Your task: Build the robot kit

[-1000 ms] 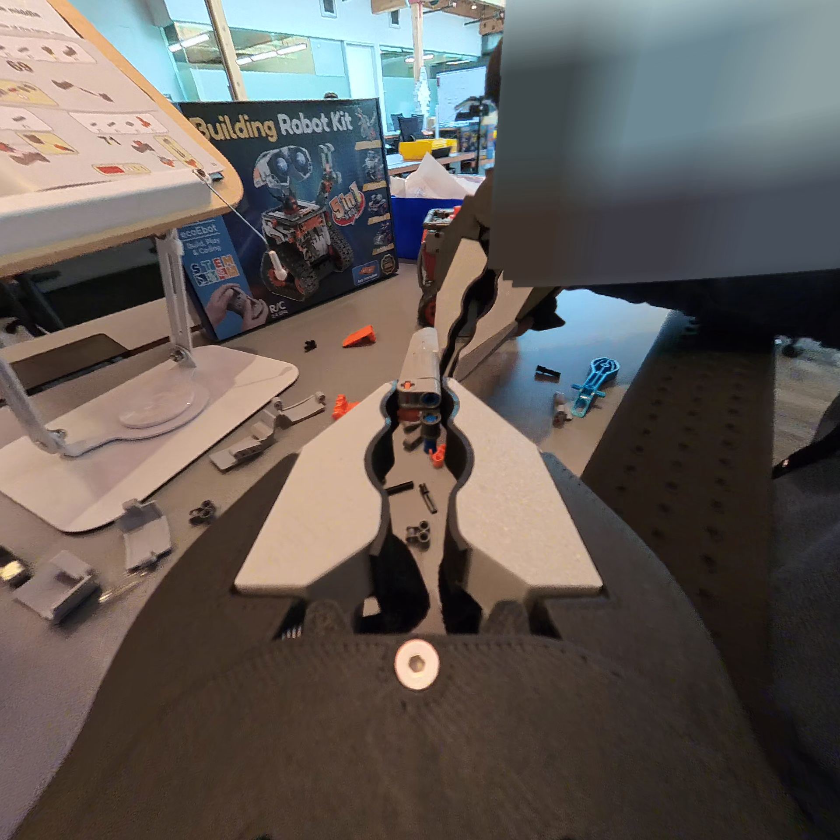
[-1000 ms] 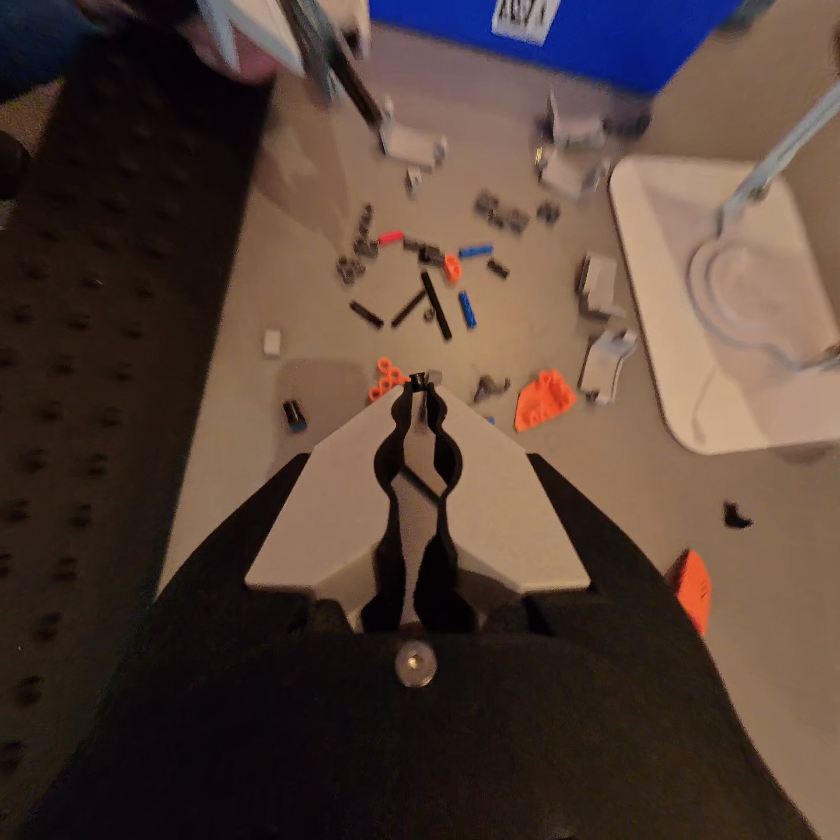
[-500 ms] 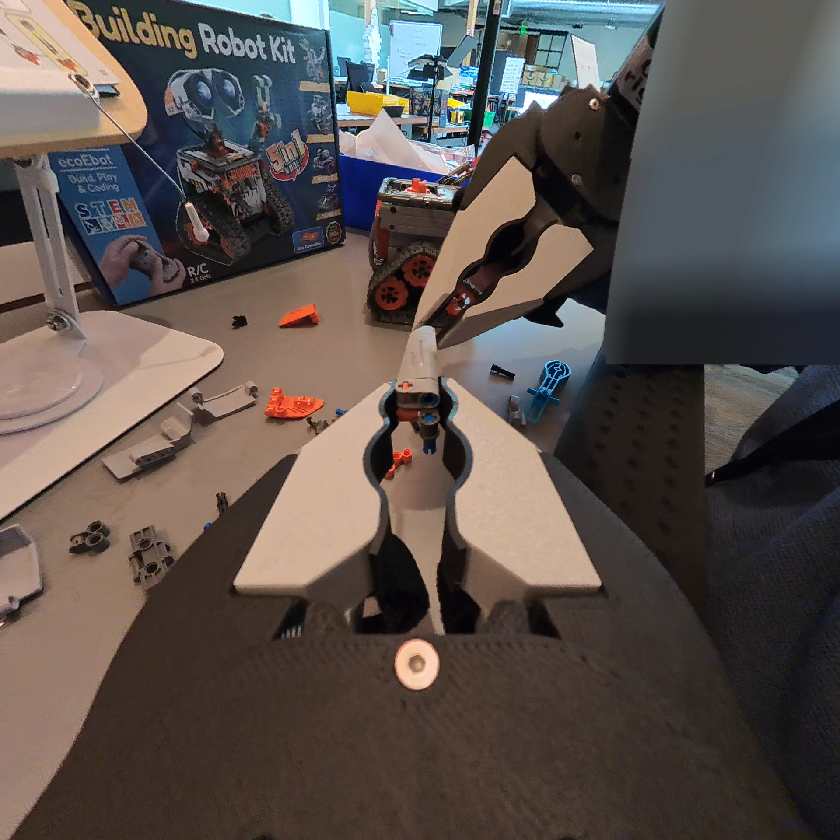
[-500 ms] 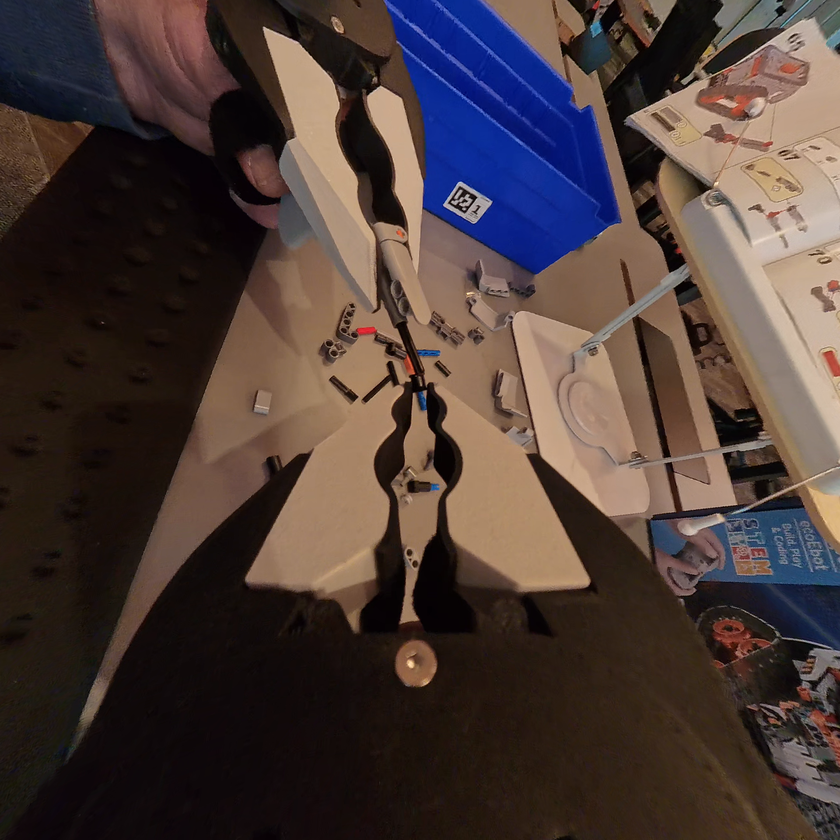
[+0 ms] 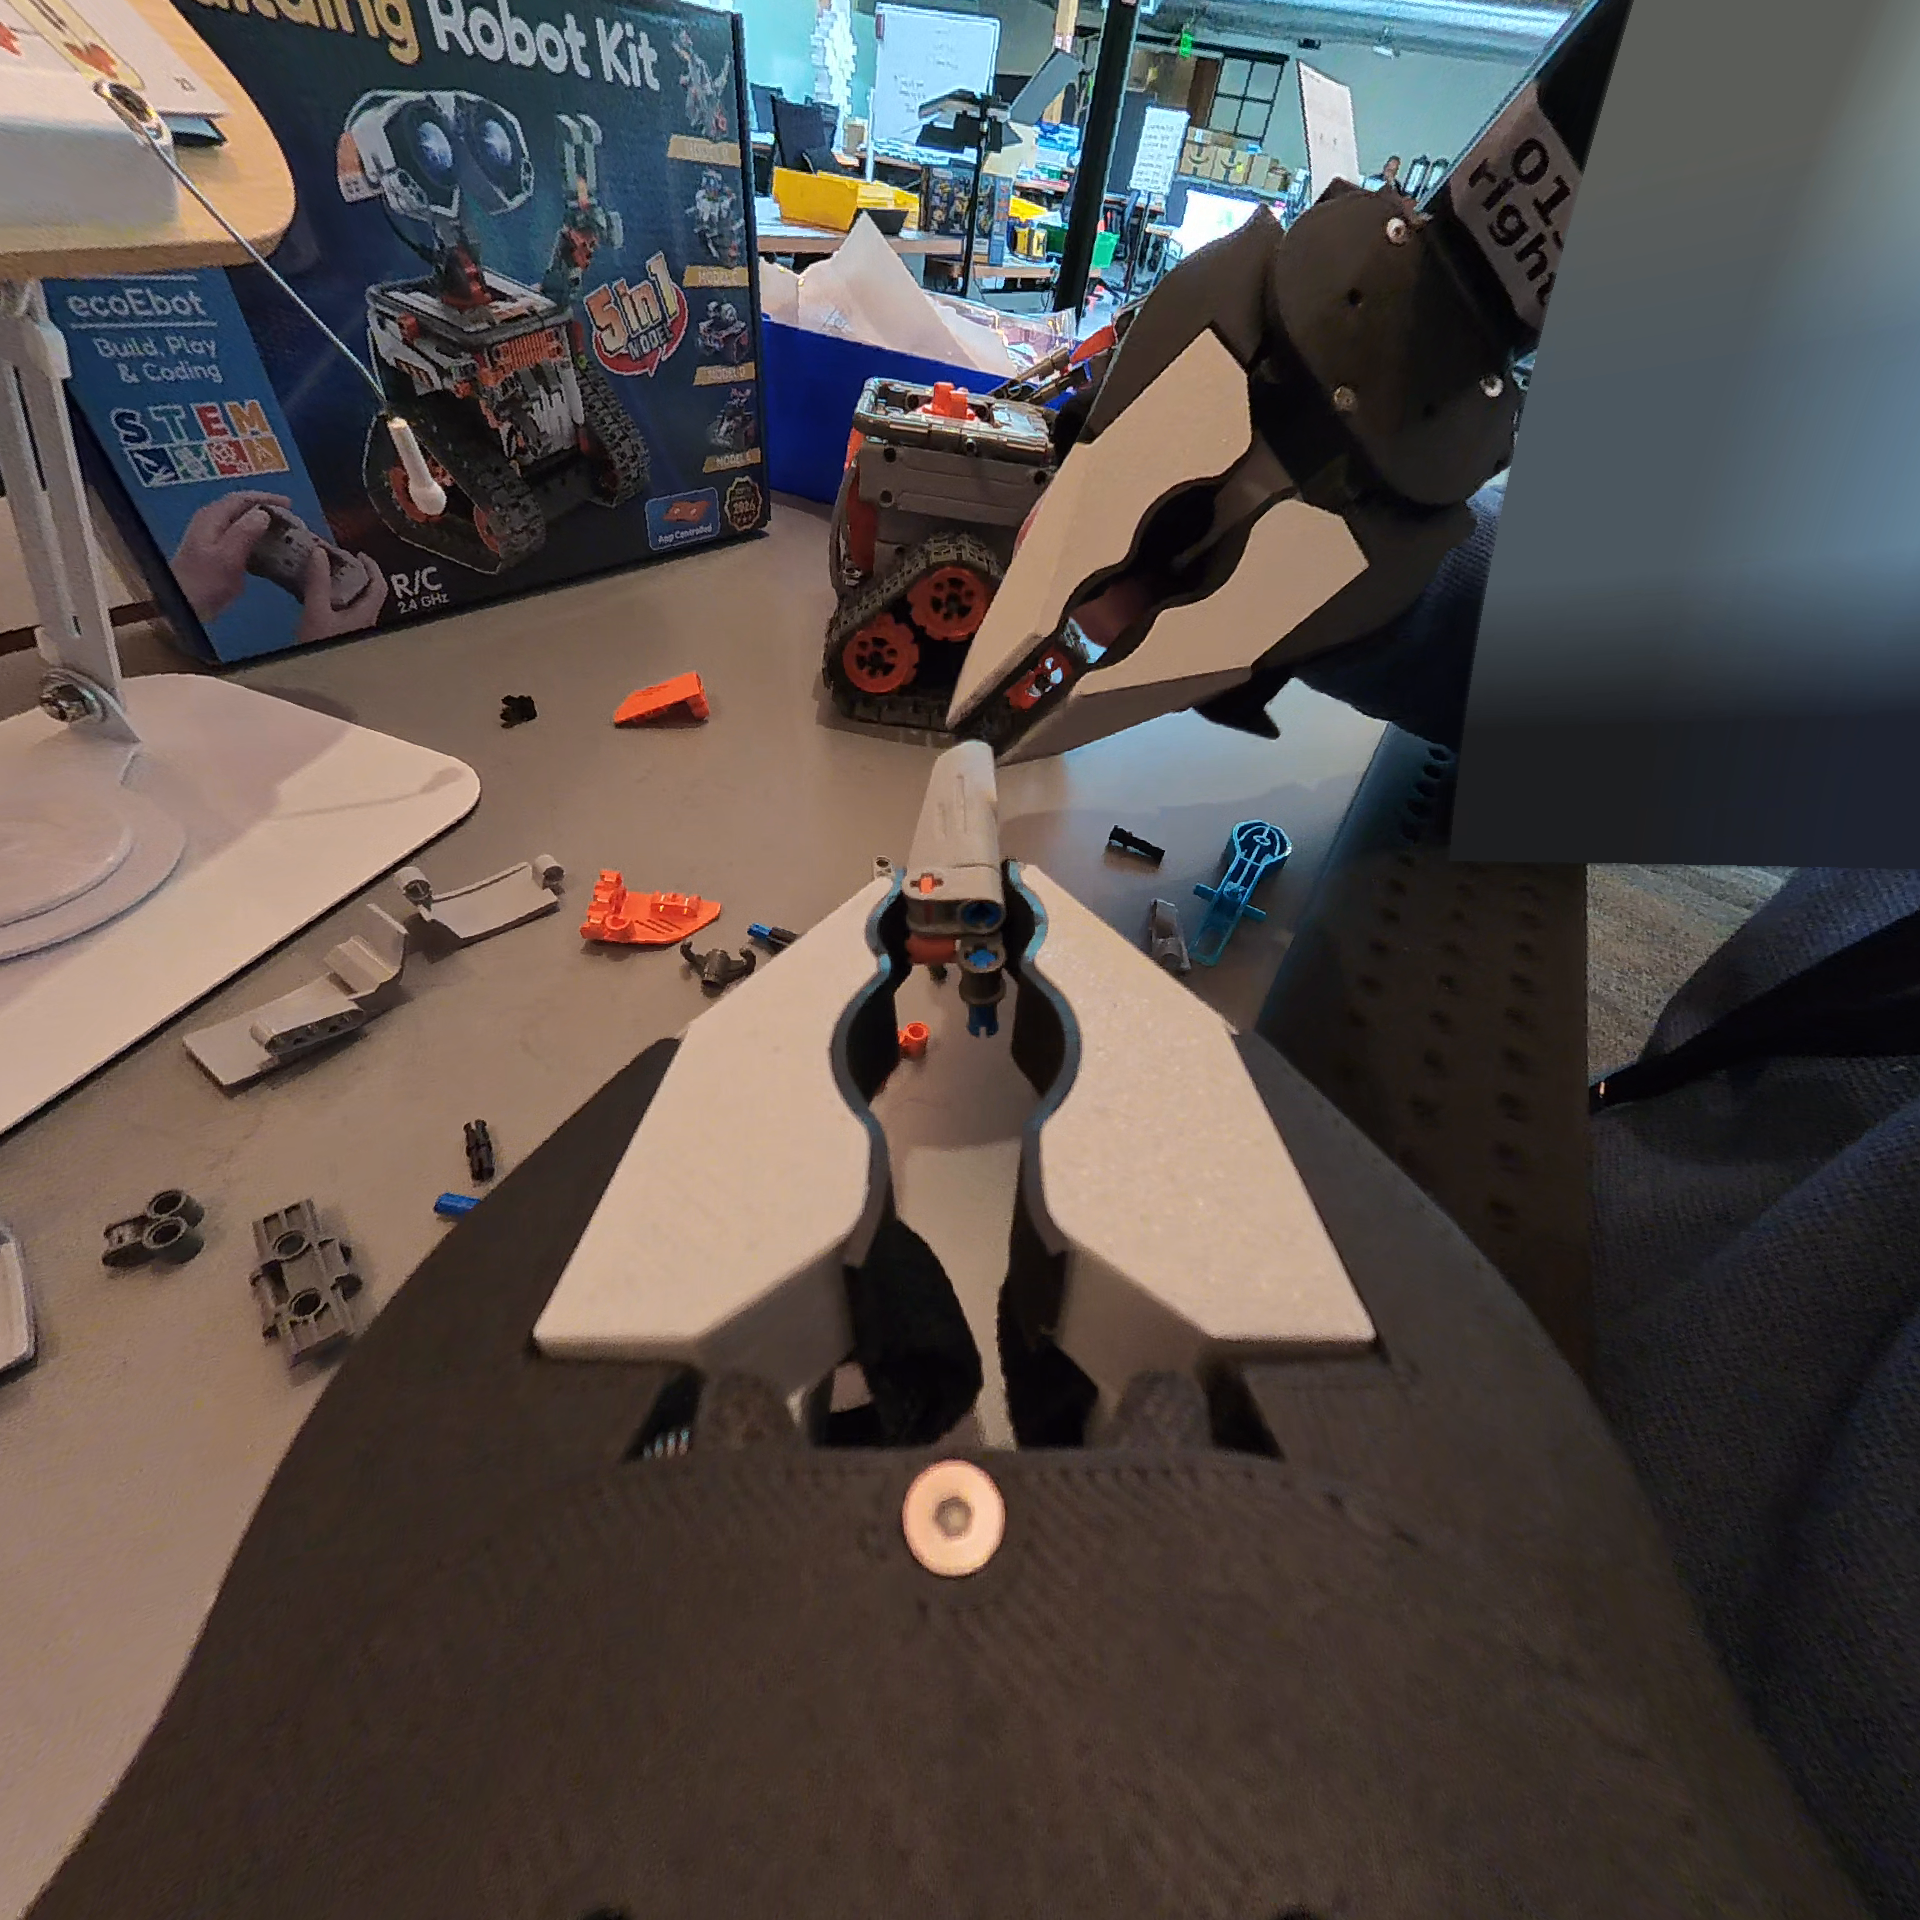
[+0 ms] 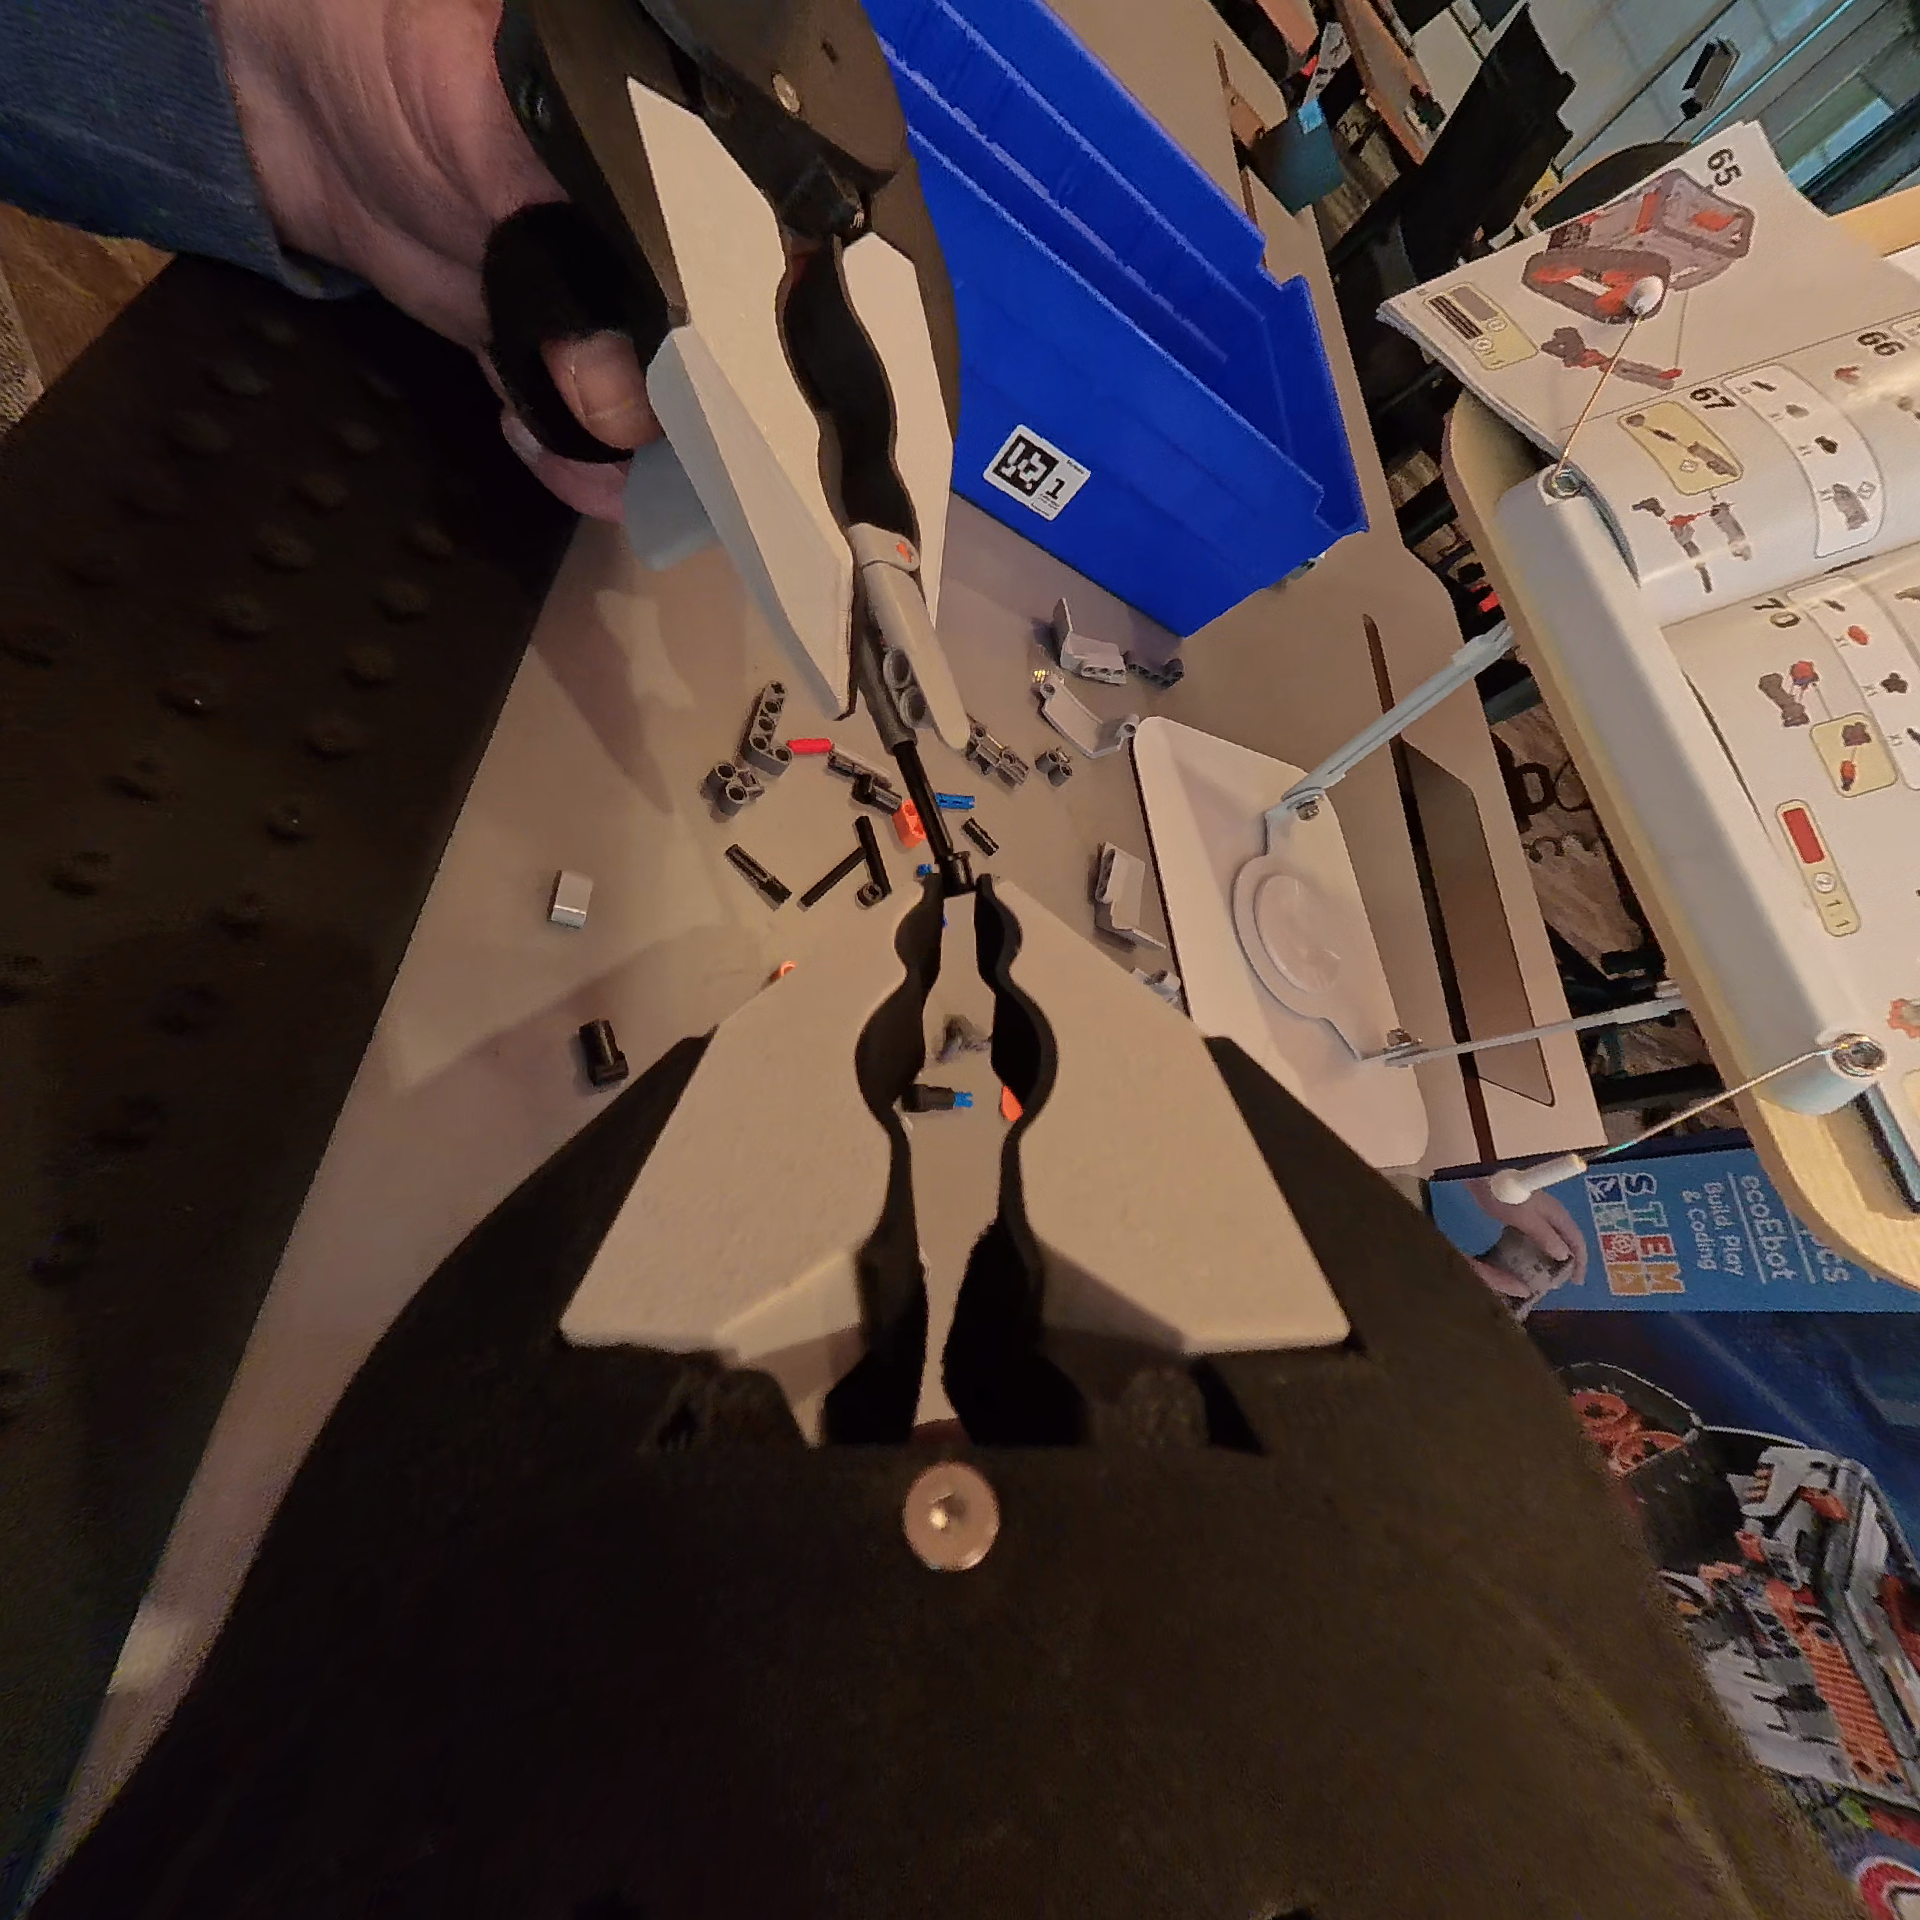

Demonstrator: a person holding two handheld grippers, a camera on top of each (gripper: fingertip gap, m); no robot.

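My left gripper (image 5: 951, 883) is shut on a grey brick assembly (image 5: 961, 821) with blue and orange pins, held above the table. The assembly sticks out forward past the fingertips. My right gripper (image 6: 956, 883) is shut on the end of a thin black axle (image 6: 928, 810). The axle's other end meets the grey assembly (image 6: 904, 623) in the left gripper (image 6: 894, 722). In the left wrist view the right gripper (image 5: 987, 727) comes in from the upper right, its tips at the assembly's far end. The axle is hidden there.
Loose grey, black, orange and blue parts (image 6: 862, 821) lie on the grey table. A tracked robot model (image 5: 935, 540), a kit box (image 5: 416, 312), a blue bin (image 6: 1122, 343) and a white stand base (image 5: 208, 831) with a booklet (image 6: 1714, 468) surround them. A black perforated mat (image 6: 208, 727) lies beside them. Spacing between my two grippers at the tips: around 4 centimeters. Left tips and right tips are each some 25 centimeters from the white stand base (image 5: 208, 831). The right camera catches it too, in the right wrist view (image 6: 1275, 1016).
My right gripper has risen from the table with the black axle and brought it to the grey assembly. My left gripper has swung right, still holding the assembly.
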